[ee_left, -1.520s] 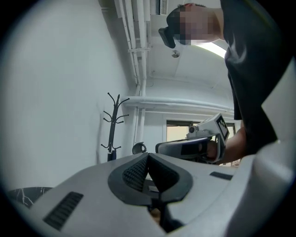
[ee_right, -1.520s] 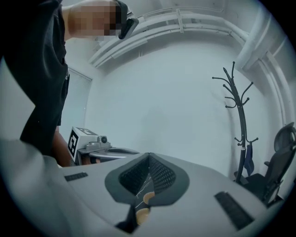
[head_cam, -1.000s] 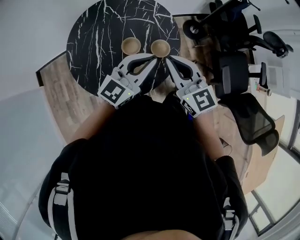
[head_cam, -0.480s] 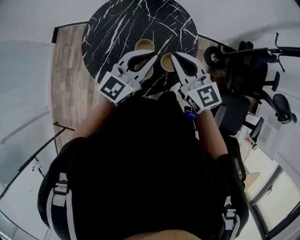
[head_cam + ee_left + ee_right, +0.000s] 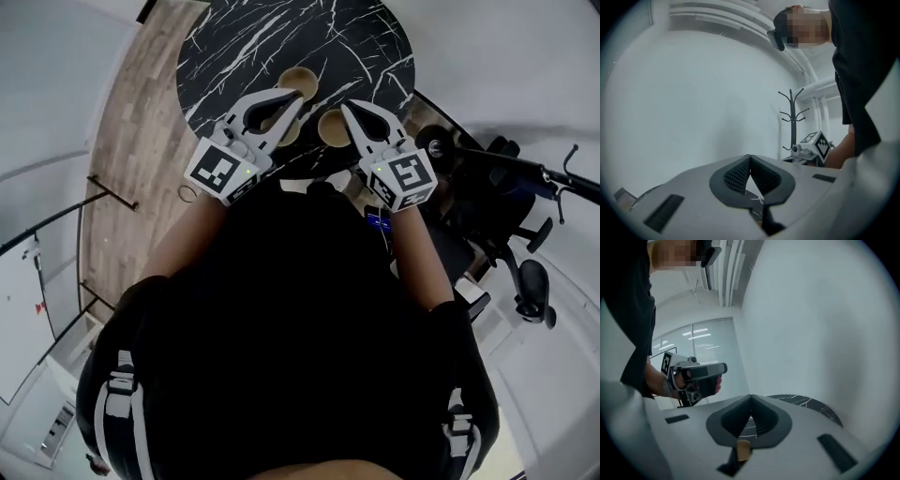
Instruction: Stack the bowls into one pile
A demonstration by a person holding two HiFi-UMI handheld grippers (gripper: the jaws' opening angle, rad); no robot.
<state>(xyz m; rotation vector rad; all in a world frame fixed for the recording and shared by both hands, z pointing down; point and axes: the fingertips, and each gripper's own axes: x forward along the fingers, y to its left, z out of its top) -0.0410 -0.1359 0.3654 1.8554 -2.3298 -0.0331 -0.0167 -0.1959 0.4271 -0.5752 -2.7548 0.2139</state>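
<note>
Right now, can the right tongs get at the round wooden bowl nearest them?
Probably yes: the right tongs are close beside the round wooden bowl on the black marble table, with nothing between. They are shut, so they'd have to open first.

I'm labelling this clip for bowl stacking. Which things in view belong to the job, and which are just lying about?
Job:
- far wooden bowl
- near wooden bowl
- left gripper, shut
- right gripper, shut
- marble table under the bowls

Lying about:
- office chair
- coat rack
</note>
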